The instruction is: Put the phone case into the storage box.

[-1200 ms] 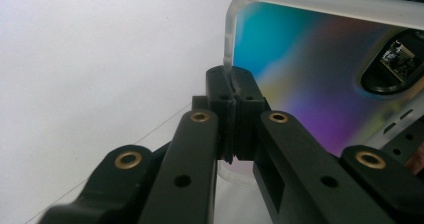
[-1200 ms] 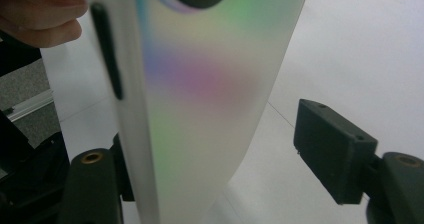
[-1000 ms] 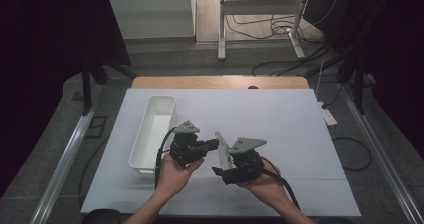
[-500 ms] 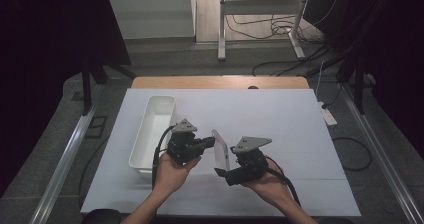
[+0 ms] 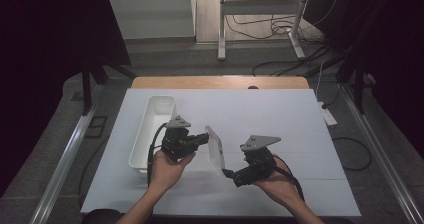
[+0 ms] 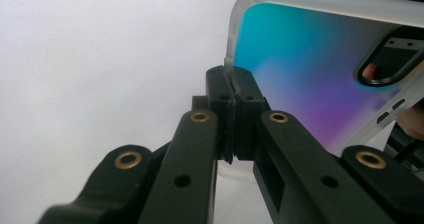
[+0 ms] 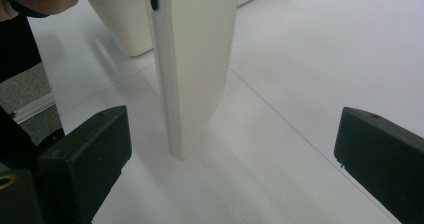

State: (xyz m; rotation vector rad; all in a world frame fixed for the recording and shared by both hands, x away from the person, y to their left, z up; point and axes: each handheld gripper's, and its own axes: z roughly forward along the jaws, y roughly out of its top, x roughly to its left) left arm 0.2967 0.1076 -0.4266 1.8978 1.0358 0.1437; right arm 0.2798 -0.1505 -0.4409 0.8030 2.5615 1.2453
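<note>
A translucent phone case [image 5: 215, 148] with an iridescent blue-purple back [image 6: 300, 59] stands on edge above the white table. My left gripper [image 5: 201, 137] is shut on the case's frosted rim [image 6: 231, 91] and holds it from the left. My right gripper [image 5: 228, 174] sits at the case's near end. Its jaws have just been opening and stand wide open. In the right gripper view the case [image 7: 195, 59] rises between the two black pads [image 7: 85, 159] without touching either.
A long white bin [image 5: 155, 126] lies left of the left hand, and its corner [image 7: 120, 19] is close behind the case. A white sheet [image 5: 285, 119] covers the table, with a wooden edge [image 5: 220, 82] at the back. Cables and a metal stand are on the floor beyond.
The right gripper's jaws have come apart and let go of the case, and it has eased slightly toward the lower right. The left gripper keeps its grip and has hardly moved.
</note>
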